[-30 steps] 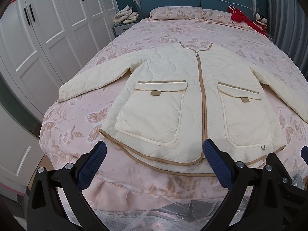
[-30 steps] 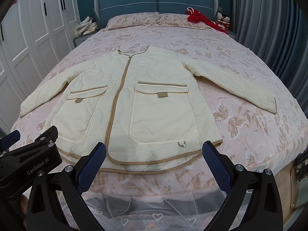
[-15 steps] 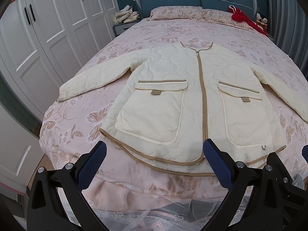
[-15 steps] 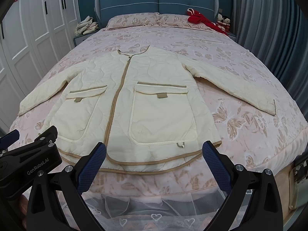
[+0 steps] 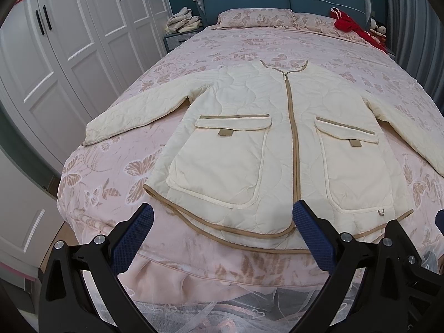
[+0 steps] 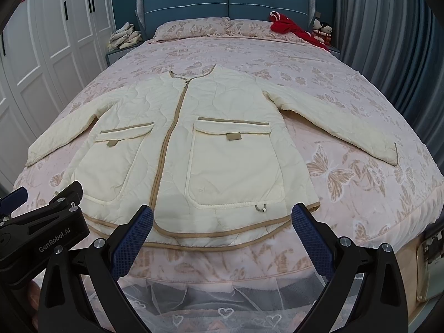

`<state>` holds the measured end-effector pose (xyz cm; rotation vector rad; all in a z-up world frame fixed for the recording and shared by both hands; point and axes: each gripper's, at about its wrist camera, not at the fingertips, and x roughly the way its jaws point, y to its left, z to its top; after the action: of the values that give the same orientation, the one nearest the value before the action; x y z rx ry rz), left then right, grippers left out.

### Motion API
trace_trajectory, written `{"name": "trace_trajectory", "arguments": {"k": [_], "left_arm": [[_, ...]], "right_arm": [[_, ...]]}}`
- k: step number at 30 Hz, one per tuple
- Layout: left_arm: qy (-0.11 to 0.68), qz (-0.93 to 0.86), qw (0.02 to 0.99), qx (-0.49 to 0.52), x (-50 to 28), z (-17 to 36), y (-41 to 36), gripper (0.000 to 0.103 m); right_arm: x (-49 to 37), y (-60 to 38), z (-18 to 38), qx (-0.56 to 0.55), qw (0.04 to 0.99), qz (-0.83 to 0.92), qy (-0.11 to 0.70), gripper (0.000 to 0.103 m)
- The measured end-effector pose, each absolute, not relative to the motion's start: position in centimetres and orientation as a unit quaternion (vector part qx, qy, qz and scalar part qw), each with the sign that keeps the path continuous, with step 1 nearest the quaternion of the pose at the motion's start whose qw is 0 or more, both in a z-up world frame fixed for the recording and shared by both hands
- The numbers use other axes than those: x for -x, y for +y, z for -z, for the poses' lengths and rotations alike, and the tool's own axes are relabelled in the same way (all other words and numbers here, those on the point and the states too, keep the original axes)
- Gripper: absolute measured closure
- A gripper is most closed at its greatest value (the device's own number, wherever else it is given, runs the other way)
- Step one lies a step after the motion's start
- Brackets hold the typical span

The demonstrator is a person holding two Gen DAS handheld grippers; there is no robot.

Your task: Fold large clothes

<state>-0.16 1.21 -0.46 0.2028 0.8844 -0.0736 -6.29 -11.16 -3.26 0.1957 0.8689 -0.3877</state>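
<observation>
Nothing has shifted much since 1 second ago: my left gripper [image 5: 222,236] and right gripper [image 6: 222,236] still hover at the bottom of each frame, jaws spread wide, holding nothing. Filling the centre lies the cream quilted jacket [image 5: 277,149], flat, zipped, both sleeves spread, on the pink butterfly-print bedspread [image 6: 360,194], hem toward me.
</observation>
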Motion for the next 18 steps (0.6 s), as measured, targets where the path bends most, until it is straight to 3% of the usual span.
{"name": "trace_trajectory", "arguments": {"k": [18], "left_arm": [[0.427, 0.035, 0.898, -0.098, 0.13, 0.5, 1.33, 0.005]], "right_arm": [[6.25, -11.22, 3.39, -0.093, 0.885, 0.187, 0.417, 0.005]]}}
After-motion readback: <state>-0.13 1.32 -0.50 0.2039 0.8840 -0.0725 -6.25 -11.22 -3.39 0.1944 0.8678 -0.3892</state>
